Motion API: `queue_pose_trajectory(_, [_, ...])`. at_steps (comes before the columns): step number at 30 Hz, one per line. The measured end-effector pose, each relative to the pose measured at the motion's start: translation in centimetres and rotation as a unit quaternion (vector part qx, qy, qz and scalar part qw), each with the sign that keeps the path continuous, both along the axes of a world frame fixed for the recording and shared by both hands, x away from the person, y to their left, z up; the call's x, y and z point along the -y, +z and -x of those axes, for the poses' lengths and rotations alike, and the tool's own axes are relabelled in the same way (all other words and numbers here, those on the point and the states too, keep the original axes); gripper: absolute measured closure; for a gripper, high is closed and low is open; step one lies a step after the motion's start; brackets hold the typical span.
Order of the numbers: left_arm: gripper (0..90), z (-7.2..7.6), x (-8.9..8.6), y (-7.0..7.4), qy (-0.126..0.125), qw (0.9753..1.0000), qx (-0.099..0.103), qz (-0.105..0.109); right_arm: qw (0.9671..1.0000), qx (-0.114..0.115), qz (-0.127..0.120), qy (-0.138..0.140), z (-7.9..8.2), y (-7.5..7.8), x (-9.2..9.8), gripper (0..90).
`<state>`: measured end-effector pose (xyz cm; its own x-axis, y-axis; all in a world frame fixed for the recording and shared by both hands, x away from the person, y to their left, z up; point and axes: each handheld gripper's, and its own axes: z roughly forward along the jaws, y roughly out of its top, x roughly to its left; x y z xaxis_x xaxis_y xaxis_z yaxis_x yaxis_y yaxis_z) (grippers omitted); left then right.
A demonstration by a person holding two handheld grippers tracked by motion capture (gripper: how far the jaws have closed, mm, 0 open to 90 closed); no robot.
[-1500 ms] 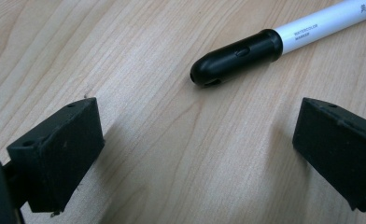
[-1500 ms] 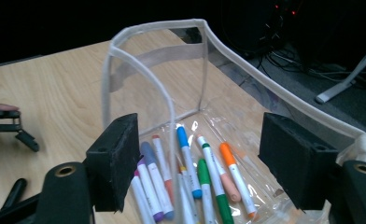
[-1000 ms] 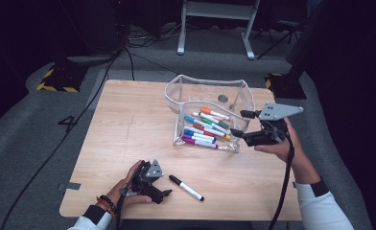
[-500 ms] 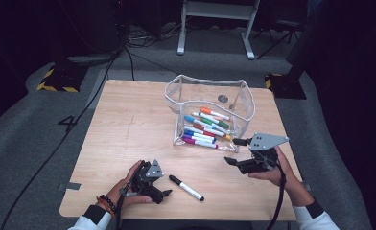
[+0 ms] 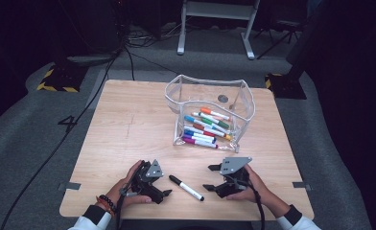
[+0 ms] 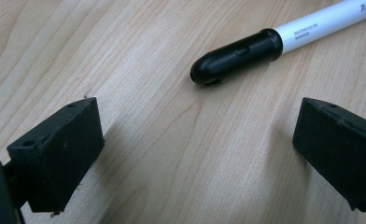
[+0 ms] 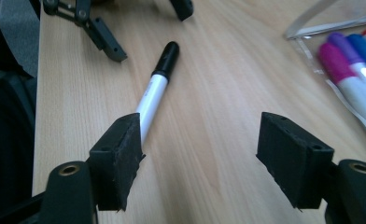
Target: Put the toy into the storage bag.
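A white marker with a black cap point(image 5: 186, 187) lies flat near the front edge of the wooden table point(image 5: 128, 124), between the two grippers. My left gripper point(image 5: 161, 188) rests on the table at the marker's left, jaws open, and in the left gripper view the cap point(image 6: 237, 57) lies just beyond the jaws. My right gripper point(image 5: 212, 178) sits at the marker's right, open and empty. In the right gripper view the marker point(image 7: 155, 87) runs away from the left jaw toward the other gripper point(image 7: 97, 32).
A clear plastic pouch point(image 5: 210, 115) stands open at the table's middle back, holding several coloured markers point(image 5: 206, 125). Its front corner and purple and pink markers point(image 7: 344, 74) appear at the right of the right gripper view. Cables and a stand sit on the floor beyond.
My right gripper has come down from beside the pouch toward the front edge and now sits low at the marker's right. The left gripper and the marker have stayed put.
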<state>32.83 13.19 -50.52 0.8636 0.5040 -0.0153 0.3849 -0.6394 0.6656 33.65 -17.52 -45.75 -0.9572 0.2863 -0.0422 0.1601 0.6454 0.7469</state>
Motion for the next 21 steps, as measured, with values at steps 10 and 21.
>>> queue_pose_trajectory(10, [2.2, 0.0, -0.3, 0.0, -0.004, 1.0000, 0.000, 0.000, 0.9990, -0.021, 0.017, 0.037, -0.1, -3.1, -5.4, 35.3])
queue_pose_trajectory(21, [2.2, 0.0, -0.3, 0.0, -0.003, 1.0000, 0.000, 0.000, 0.9993, -0.022, 0.009, 0.028, -1.7, -4.2, -7.7, 55.4])
